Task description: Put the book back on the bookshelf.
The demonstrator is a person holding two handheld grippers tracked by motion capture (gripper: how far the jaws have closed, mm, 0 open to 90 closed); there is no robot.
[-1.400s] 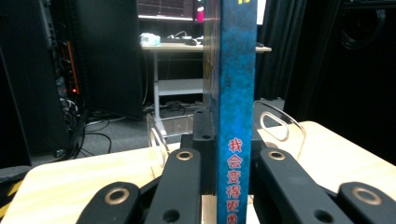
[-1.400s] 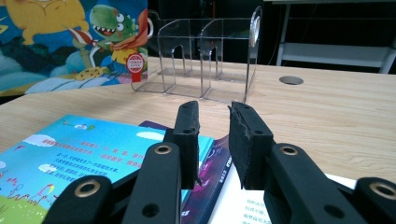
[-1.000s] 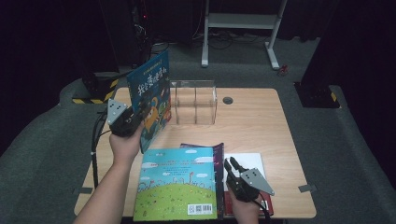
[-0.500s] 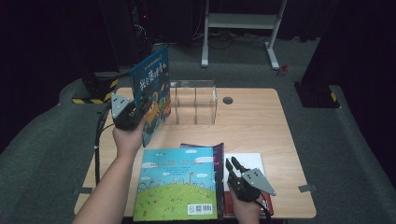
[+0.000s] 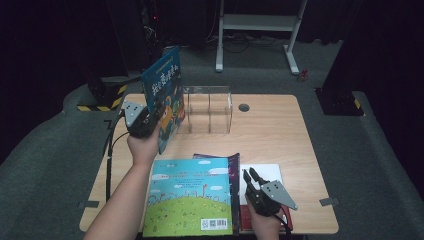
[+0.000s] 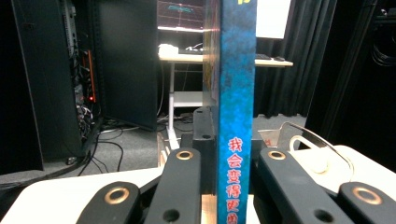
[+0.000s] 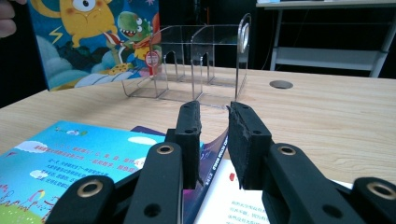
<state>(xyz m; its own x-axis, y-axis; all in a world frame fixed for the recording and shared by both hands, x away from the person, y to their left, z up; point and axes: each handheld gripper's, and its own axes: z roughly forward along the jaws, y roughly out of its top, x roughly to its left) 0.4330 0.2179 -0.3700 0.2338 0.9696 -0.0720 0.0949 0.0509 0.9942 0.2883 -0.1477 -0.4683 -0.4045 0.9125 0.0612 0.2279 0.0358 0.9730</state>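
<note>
While I hold the thin blue picture book with a yellow monster on its cover [image 5: 162, 97] upright above the table's left rear part, my left gripper [image 5: 142, 120] is clenched on its lower edge; in the left gripper view its blue spine [image 6: 236, 116] stands straight up between the two black jaws. The book is close beside the clear acrylic divider rack [image 5: 210, 107] but not yet in a slot, so I judge the filing barely begun: no book stands in the rack, and this first one has yet to be lowered in. My right gripper [image 5: 254, 181] rests low at the near edge of the wooden table [image 5: 280, 130], its jaws a narrow gap apart and grasping nothing, poised over the stack. Counting: one rack, with what look like three slots; one book in the air; one large book with a green-hill cover [image 5: 192, 197] lying flat; beneath it a purple-edged book [image 5: 234, 170] and a white book [image 5: 265, 172], partly hidden. That makes four books that I can see.
</note>
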